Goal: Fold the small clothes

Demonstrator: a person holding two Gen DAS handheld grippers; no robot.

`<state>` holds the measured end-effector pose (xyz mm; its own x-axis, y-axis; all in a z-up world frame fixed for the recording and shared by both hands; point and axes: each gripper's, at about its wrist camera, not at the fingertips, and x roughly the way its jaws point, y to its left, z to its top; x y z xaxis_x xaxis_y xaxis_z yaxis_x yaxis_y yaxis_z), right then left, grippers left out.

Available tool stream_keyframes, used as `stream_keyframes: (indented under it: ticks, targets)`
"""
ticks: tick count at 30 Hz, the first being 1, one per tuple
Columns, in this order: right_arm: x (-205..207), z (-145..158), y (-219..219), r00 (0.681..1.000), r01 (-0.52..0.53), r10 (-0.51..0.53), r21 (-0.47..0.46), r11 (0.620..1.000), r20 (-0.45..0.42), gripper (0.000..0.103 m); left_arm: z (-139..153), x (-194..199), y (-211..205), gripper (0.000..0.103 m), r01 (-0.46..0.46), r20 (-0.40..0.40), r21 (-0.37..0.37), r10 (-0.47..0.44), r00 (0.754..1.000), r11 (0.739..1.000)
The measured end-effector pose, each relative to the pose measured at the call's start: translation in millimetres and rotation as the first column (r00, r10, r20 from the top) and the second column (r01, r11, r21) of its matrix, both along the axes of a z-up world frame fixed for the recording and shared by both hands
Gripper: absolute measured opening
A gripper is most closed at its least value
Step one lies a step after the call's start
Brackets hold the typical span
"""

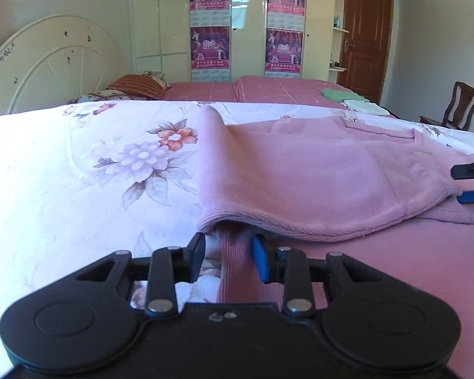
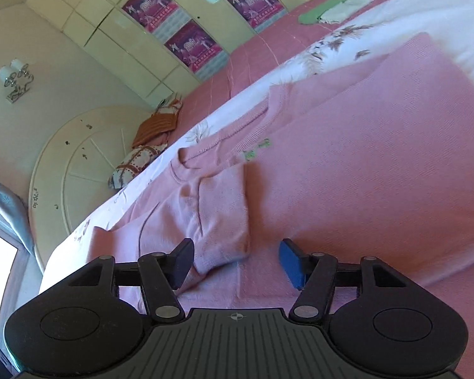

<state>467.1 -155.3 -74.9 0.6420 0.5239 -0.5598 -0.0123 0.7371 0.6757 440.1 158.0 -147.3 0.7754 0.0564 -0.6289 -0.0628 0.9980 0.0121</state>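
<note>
A pink knit sweater (image 1: 316, 177) lies on the floral bedsheet (image 1: 79, 173), with one sleeve folded across its body. My left gripper (image 1: 229, 259) is open, low over the sweater's ribbed hem, which runs between its fingers. My right gripper (image 2: 237, 262) is open, and the folded sleeve's cuff (image 2: 224, 221) lies between and just beyond its fingers. The sweater body (image 2: 363, 173) fills the right wrist view, with a small green mark (image 2: 256, 150) near the neckline. The right gripper's fingertips (image 1: 470, 170) show at the right edge of the left wrist view.
A pink bed (image 1: 268, 91) lies beyond, with folded green and white clothes (image 1: 354, 98) on it. Pillows (image 1: 136, 87) sit by a round headboard (image 1: 53, 69). A wardrobe with posters (image 1: 246, 25), a brown door (image 1: 363, 34) and a wooden chair (image 1: 458, 104) stand behind.
</note>
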Motion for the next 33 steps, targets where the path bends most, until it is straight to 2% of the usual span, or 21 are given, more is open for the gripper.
stream_keyframes:
  ticks: [2,3,4,7,9,10,13,15,16,17,23,25,26,27,30,33]
  targets:
    - [7.5,2.6,9.0,1.0,-0.022,0.022,-0.043,0.999,-0.005,0.03,-2.4,5.3,1.5,0.033,-0.004,-0.002,0.002,0.004,1.0,1.0]
    - [9.6,4.6,13.1,0.999,-0.031,0.03,-0.077,0.997,-0.01,0.009,-2.1,4.3,3.5,0.033,-0.005,0.003,0.003,0.005,1.0,1.0]
    - [8.7,6.7,13.9,0.999,-0.031,0.033,-0.12,0.992,0.012,0.005,-1.5,4.8,3.6,0.034,-0.007,0.007,0.005,0.007,1.0,1.0]
    - [-5.9,30.4,2.0,0.992,0.041,-0.019,-0.171,0.984,0.125,0.005,-2.4,3.7,5.2,0.033,-0.005,0.01,-0.005,0.005,1.0,1.0]
    - [-25.4,49.2,-19.1,0.973,0.142,-0.098,-0.204,0.969,0.21,0.004,-2.9,3.8,6.9,0.032,0.005,0.009,-0.01,-0.005,1.0,1.0]
    - [-31.8,52.1,-27.4,0.967,0.17,-0.12,-0.222,0.96,0.223,0.004,-2.6,3.4,8.1,0.03,0.011,0.01,-0.016,-0.01,1.0,1.0]
    - [-33.2,36.9,-38.6,0.983,0.142,-0.106,-0.25,0.958,0.149,0.005,-0.5,5.3,6.8,0.023,0.024,0.016,-0.022,-0.024,1.0,0.999]
    - [-35.8,29.2,-39.0,0.988,0.121,-0.091,-0.252,0.96,0.127,0.005,1.7,4.4,4.1,0.022,0.046,0.032,-0.021,-0.045,0.998,0.999]
    - [-37.8,27.2,-37.8,0.988,0.117,-0.086,-0.258,0.959,0.126,0.005,0.4,6.6,3.1,0.015,0.047,0.012,-0.013,-0.047,0.999,0.999]
    - [-39.3,26.3,-36.4,0.989,0.112,-0.081,-0.263,0.958,0.125,0.005,-2.0,9.0,4.2,0.014,0.043,-0.008,-0.021,-0.043,0.999,0.999]
    - [-50.2,15.9,-33.5,0.992,0.094,-0.066,-0.295,0.951,0.105,0.005,-3.4,8.4,20.7,0.012,0.006,-0.006,-0.119,-0.007,1.0,0.993]
    - [-52.5,10.8,-34.2,0.994,0.085,-0.06,-0.303,0.949,0.092,0.005,-2.2,6.8,21.8,0.017,0.033,-0.018,-0.103,-0.035,0.999,0.994]
    - [-50.8,5.9,-34.2,0.996,0.075,-0.055,-0.316,0.946,0.072,0.005,-0.4,3.7,23.4,0.029,0.037,-0.02,-0.091,-0.038,0.999,0.995]
    - [-49.5,2.5,-35.1,0.997,0.066,-0.05,-0.317,0.946,0.058,0.005,3.8,-1.9,26.8,0.033,0.021,-0.017,-0.08,-0.023,1.0,0.997]
    - [-54.6,12.7,-49.3,0.994,0.109,-0.097,-0.312,0.944,0.054,0.006,22.7,-16.0,30.1,0.034,0.019,0.044,-0.093,-0.015,0.999,0.995]
    - [-55.8,29.9,-52.0,0.988,0.125,-0.091,-0.297,0.947,0.124,0.017,33.7,-2.1,8.1,0.036,0.081,0.081,-0.107,-0.073,0.994,0.991]
